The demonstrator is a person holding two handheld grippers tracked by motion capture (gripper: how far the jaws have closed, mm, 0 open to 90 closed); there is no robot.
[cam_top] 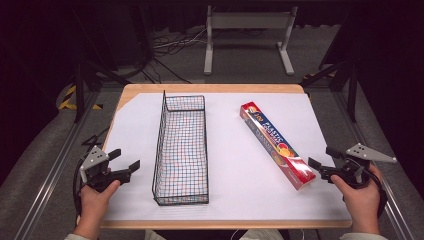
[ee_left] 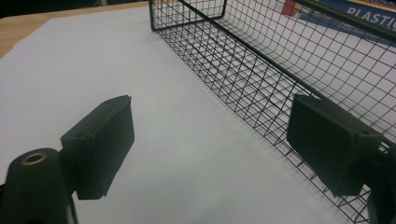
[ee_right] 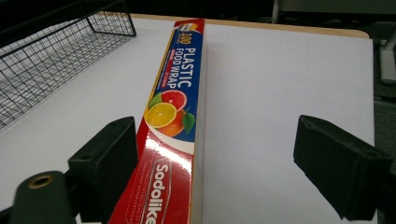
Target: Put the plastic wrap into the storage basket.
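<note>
A long red and blue plastic food wrap box (cam_top: 274, 145) lies slanted on the white sheet at the right. In the right gripper view the box (ee_right: 175, 107) runs away from me, its near end between the jaws and close beside the left one. My right gripper (cam_top: 321, 156) (ee_right: 219, 158) is open, and its pads do not press the box. A black wire basket (cam_top: 181, 145) stands lengthwise at the middle, with nothing in it. My left gripper (cam_top: 125, 159) (ee_left: 212, 135) hovers open left of the basket (ee_left: 280, 60), nothing between its fingers.
The white sheet (cam_top: 230, 165) covers most of the wooden table (cam_top: 215, 88). Beyond the far edge are a grey metal stand (cam_top: 247, 35) and cables on the floor. Metal rails run along both sides of the table.
</note>
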